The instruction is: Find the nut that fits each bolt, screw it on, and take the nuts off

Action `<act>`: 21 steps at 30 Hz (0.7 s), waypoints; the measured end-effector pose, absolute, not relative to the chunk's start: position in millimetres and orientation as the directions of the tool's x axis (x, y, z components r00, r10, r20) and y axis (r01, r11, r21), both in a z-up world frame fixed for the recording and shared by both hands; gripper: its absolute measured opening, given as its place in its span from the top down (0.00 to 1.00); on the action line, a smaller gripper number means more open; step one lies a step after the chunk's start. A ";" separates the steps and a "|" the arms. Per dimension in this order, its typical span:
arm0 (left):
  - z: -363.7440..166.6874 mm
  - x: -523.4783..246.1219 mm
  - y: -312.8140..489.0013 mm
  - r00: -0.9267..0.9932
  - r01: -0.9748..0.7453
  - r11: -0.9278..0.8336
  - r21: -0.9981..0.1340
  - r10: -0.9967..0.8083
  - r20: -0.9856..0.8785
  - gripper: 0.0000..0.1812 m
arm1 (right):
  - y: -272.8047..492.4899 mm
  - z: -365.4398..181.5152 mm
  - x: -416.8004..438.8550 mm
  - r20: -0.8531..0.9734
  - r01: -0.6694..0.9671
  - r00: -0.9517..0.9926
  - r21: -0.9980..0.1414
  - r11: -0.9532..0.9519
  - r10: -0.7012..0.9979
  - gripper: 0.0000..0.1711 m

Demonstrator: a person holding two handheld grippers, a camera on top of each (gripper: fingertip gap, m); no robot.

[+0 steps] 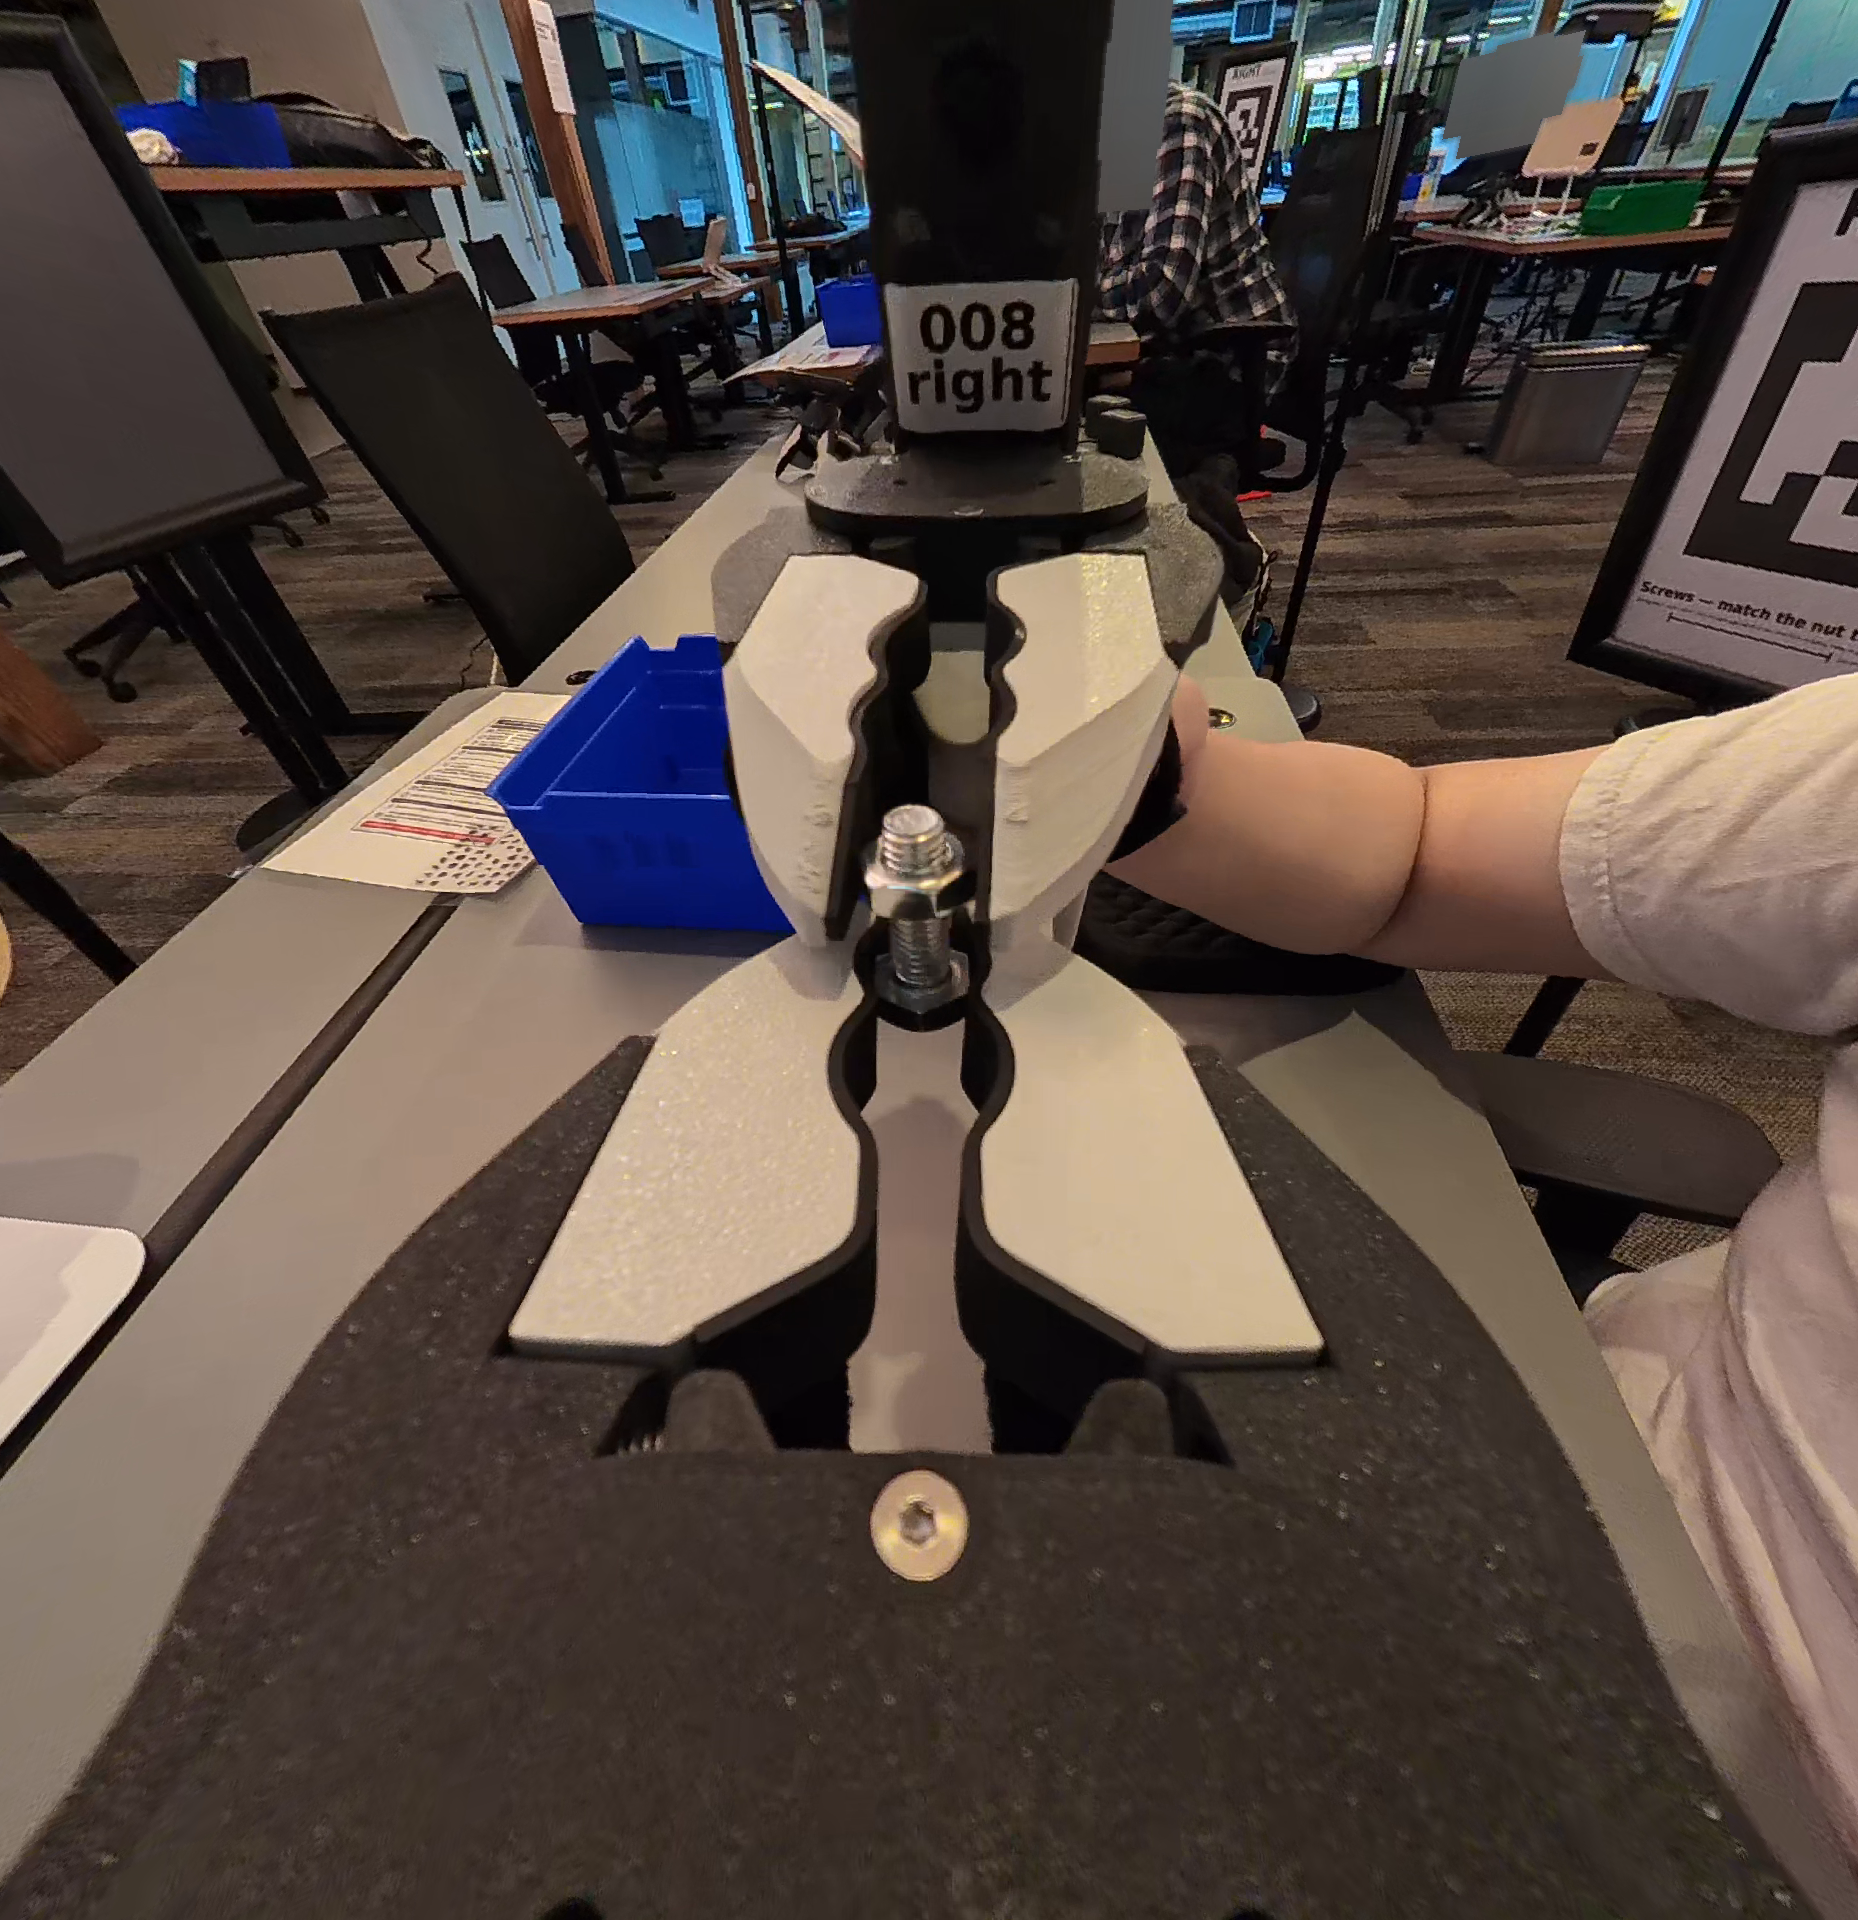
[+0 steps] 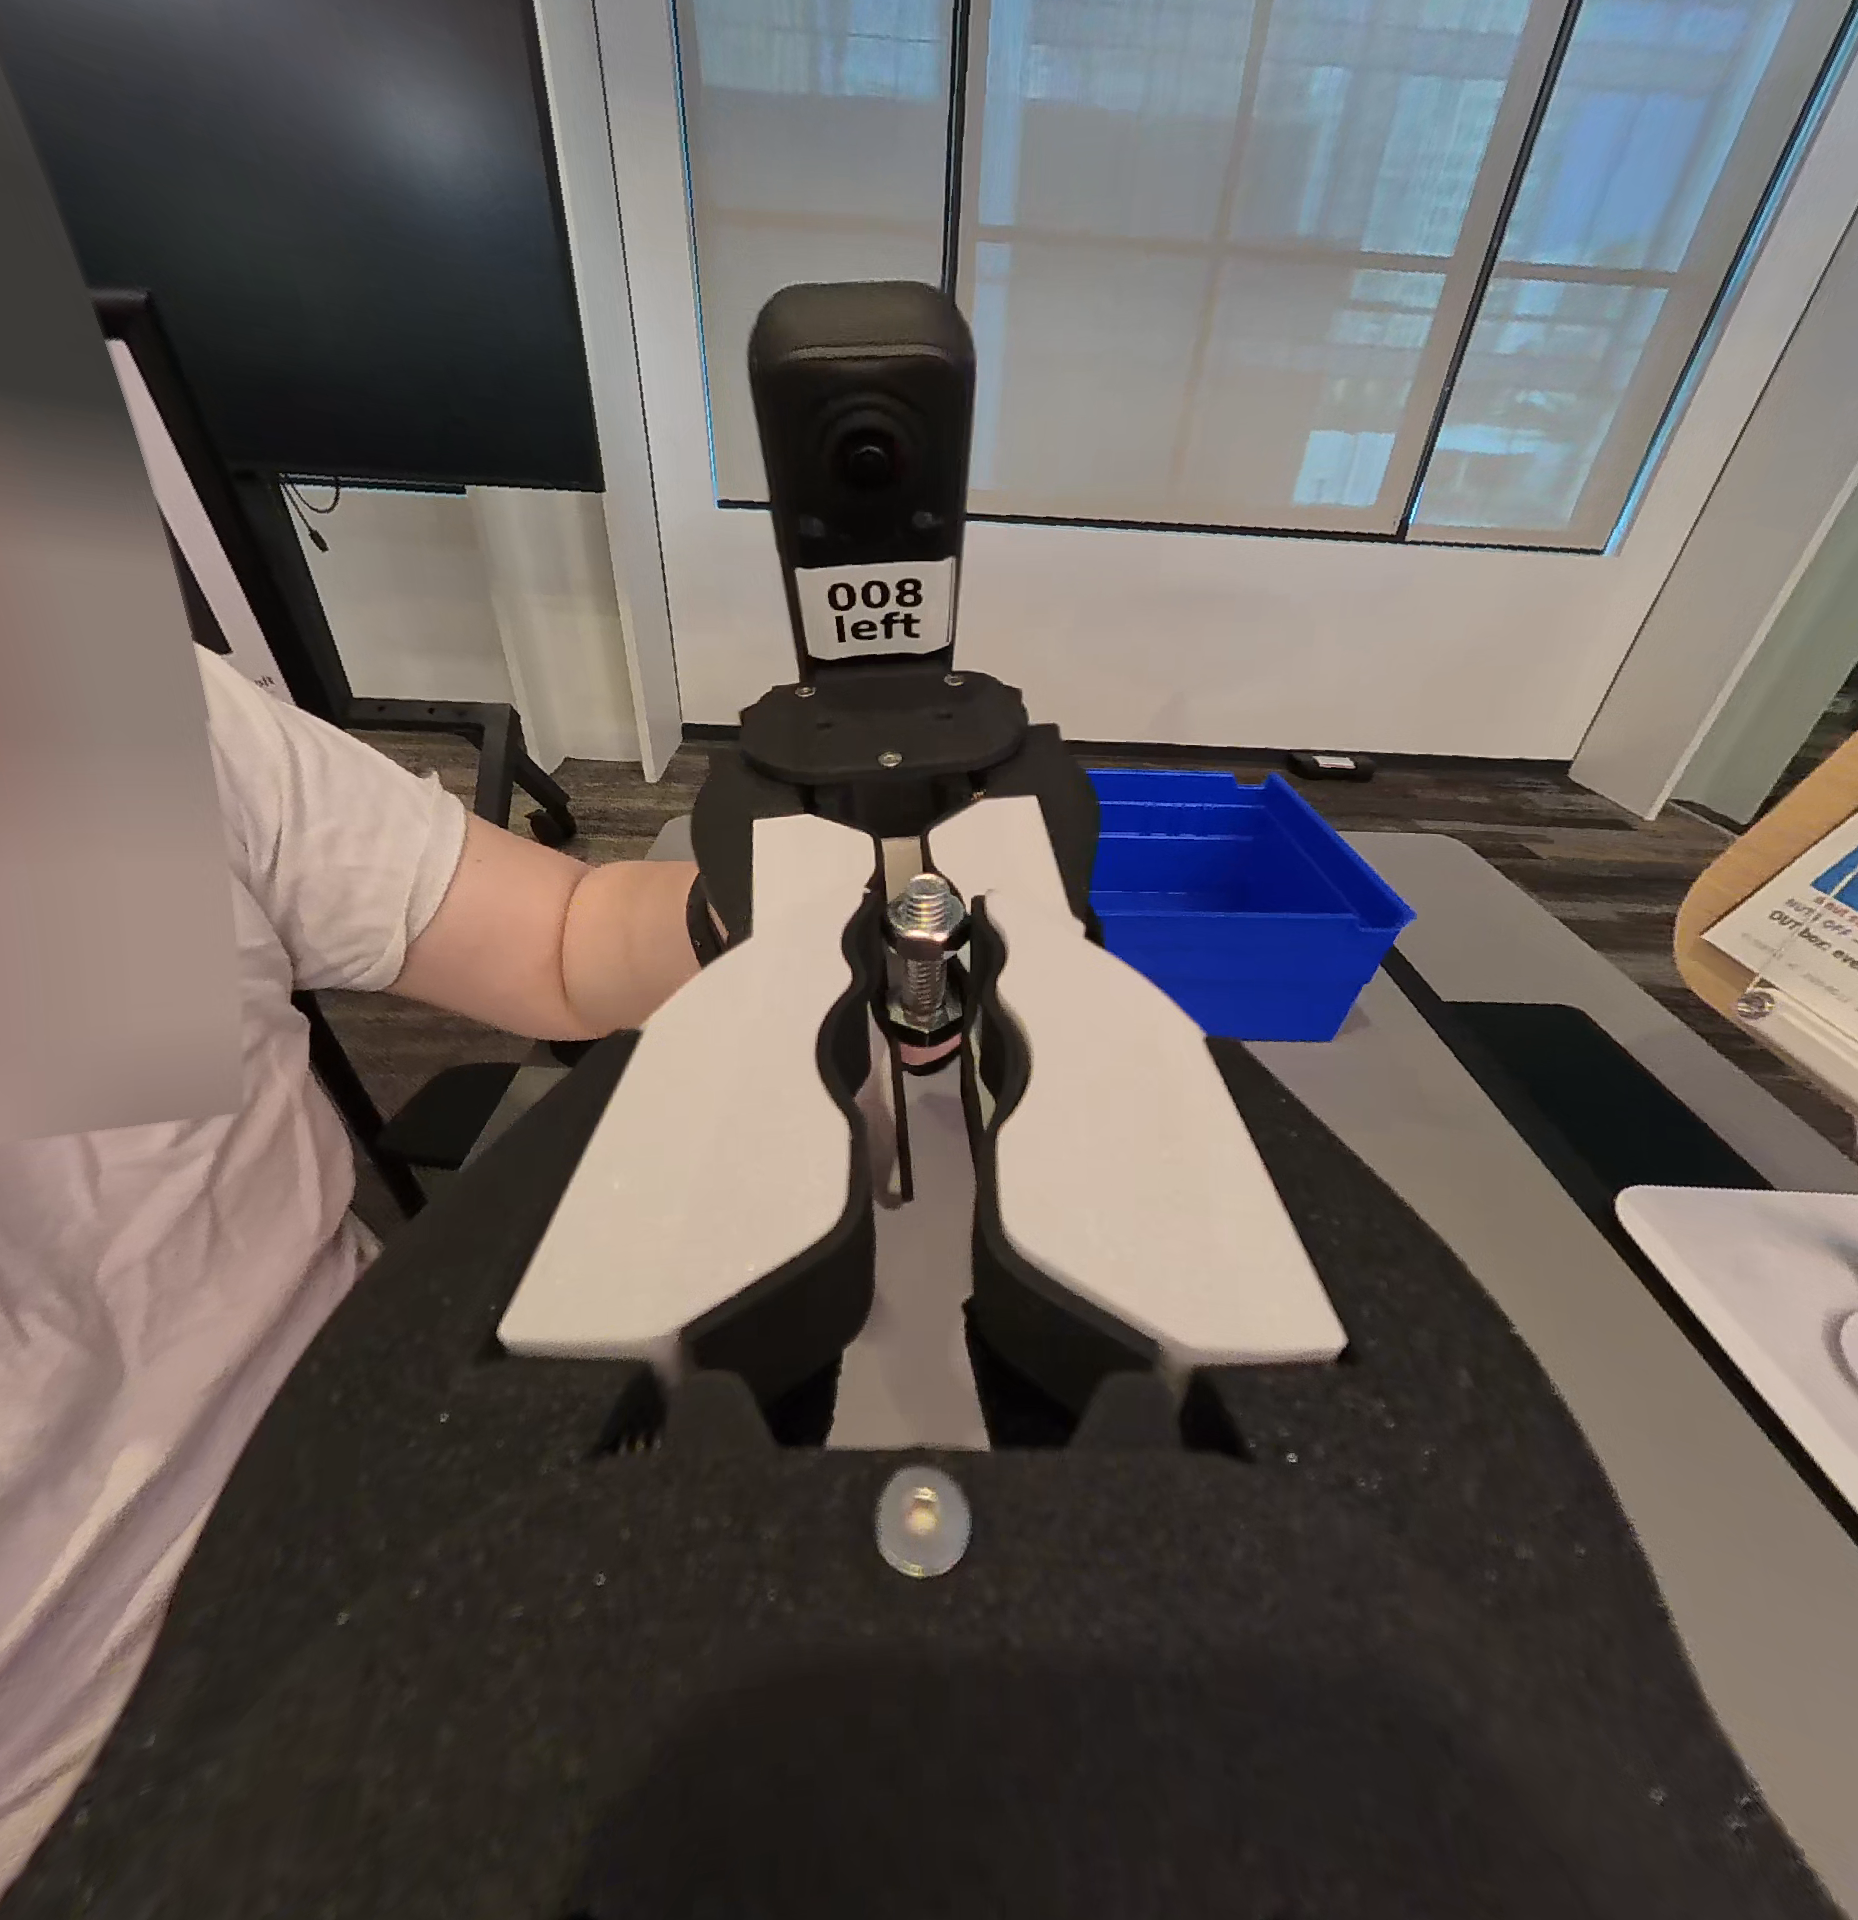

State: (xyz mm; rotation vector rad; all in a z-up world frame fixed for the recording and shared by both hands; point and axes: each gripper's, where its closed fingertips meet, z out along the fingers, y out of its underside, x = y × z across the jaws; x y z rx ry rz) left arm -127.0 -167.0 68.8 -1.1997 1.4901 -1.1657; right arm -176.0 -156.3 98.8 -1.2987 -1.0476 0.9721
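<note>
A silver bolt [image 1: 914,951] stands upright between the two grippers above the grey table [image 1: 281,1039]. My left gripper [image 1: 917,992] is shut on the bolt's head at the bottom. A silver hex nut [image 1: 912,883] sits partway down the thread. My right gripper [image 1: 912,904] comes from the opposite side, tilted downward, with its fingers closed around the nut. In the right wrist view, my right gripper [image 2: 923,951] grips the nut [image 2: 925,948] on the bolt [image 2: 917,987], and the left gripper [image 2: 920,1039] holds the bolt's head from the far side.
An open blue bin [image 1: 634,821] stands on the table just beyond the grippers; it also shows in the right wrist view [image 2: 1247,935]. A printed sheet [image 1: 437,810] lies beside it. A person's arm [image 1: 1372,852] reaches in from the right. A framed sign [image 1: 1787,468] stands at the right. Some 5 cm of space lies between my two pairs of fingers.
</note>
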 end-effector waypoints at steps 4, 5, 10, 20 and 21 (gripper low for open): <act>70.1 -126.9 -167.3 -0.158 -0.159 0.089 -0.983 -0.985 -0.063 0.95 | -156.3 99.5 -175.3 0.062 0.026 0.265 -0.998 0.057 0.962 0.91; 70.6 -127.0 -166.9 -0.157 -0.156 0.087 -0.984 -0.986 -0.062 0.95 | -156.2 99.8 -175.0 0.064 0.024 0.267 -0.998 0.060 0.962 0.91; 71.0 -127.3 -165.6 -0.151 -0.155 0.083 -0.984 -0.987 -0.059 0.95 | -155.3 100.0 -174.4 0.062 0.017 0.267 -0.998 0.059 0.962 0.91; 70.7 -126.9 -164.8 -0.136 -0.162 0.094 -0.982 -0.988 -0.072 0.95 | -154.2 100.8 -172.7 0.032 -0.014 0.251 -0.999 0.037 0.968 0.91; 70.5 -126.9 -164.4 -0.132 -0.164 0.093 -0.982 -0.989 -0.071 0.95 | -153.9 100.8 -172.4 0.030 -0.017 0.250 -0.999 0.036 0.968 0.91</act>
